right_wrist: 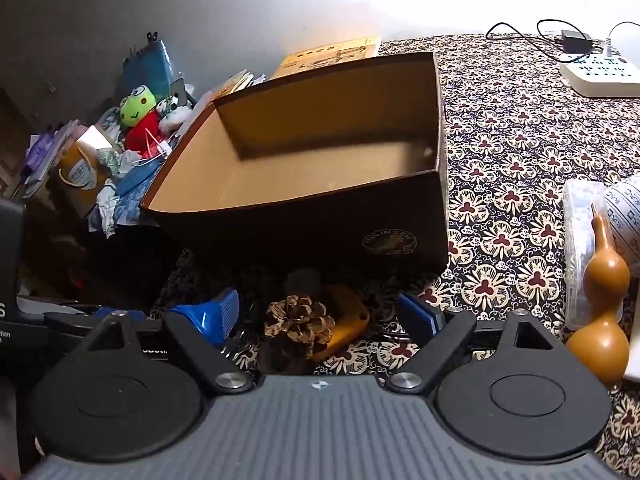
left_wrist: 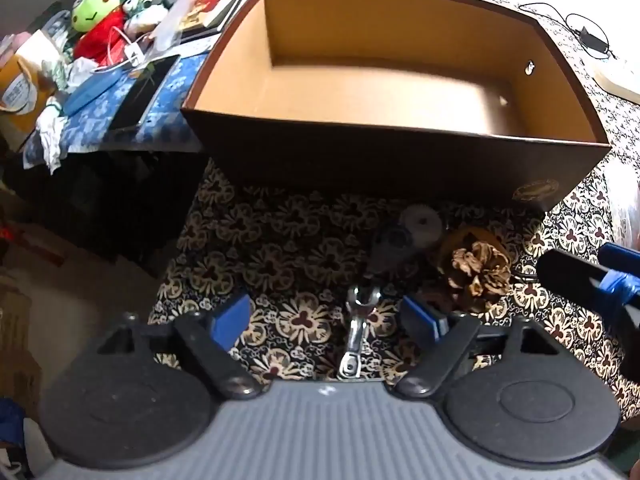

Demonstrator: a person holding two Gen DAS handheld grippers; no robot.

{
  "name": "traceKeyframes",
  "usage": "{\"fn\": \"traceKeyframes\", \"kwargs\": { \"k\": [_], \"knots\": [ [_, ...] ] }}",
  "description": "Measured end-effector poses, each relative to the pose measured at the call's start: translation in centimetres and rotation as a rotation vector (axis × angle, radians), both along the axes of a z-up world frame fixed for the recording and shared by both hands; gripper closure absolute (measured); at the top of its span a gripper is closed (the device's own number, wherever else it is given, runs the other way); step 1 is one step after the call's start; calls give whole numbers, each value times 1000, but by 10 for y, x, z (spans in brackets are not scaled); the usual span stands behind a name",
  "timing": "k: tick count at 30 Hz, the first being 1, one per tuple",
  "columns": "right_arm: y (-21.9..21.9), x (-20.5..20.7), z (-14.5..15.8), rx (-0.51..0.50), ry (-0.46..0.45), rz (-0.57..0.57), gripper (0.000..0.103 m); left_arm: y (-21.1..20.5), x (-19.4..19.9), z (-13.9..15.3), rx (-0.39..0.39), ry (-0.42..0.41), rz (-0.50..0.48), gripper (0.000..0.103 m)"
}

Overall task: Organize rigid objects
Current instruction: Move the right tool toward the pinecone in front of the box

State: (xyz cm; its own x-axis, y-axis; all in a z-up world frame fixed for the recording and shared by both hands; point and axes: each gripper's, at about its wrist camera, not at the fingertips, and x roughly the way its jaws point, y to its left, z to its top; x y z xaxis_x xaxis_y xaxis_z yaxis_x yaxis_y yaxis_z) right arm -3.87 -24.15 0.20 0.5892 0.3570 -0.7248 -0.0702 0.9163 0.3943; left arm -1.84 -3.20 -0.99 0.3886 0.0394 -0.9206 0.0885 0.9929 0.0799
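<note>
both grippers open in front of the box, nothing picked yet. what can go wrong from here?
1. The pine cone leans against the amber piece, between the right gripper fingers; closing may catch both.
2. The metal tool between the left gripper fingers looks thin and shiny, so it might slip or pivot.
3. The cardboard box has a tall near wall just behind the pile; a low lift could hit it.

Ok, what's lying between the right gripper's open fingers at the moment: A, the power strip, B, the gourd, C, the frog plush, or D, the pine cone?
D: in the right wrist view the pine cone sits on the patterned cloth between the spread fingers of the right gripper, in front of the cardboard box.
</note>
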Motion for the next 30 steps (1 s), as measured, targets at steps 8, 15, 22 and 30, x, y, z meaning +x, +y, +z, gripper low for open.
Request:
{"fn": "traceKeyframes", "kwargs": {
  "k": [8,15,22,30],
  "knots": [
    [-11,1,-2,14,6,80,32,-12,-2,5,13,13,84,19],
    [-28,4,-4,37,24,116,35,-20,-6,4,28,17,132,19],
    [-42,6,-5,67,38,143,40,-34,-13,10,9,-4,135,19],
    [-54,4,-17,123,67,156,50,-32,-27,9,-99,-27,132,18]
  ]
}}
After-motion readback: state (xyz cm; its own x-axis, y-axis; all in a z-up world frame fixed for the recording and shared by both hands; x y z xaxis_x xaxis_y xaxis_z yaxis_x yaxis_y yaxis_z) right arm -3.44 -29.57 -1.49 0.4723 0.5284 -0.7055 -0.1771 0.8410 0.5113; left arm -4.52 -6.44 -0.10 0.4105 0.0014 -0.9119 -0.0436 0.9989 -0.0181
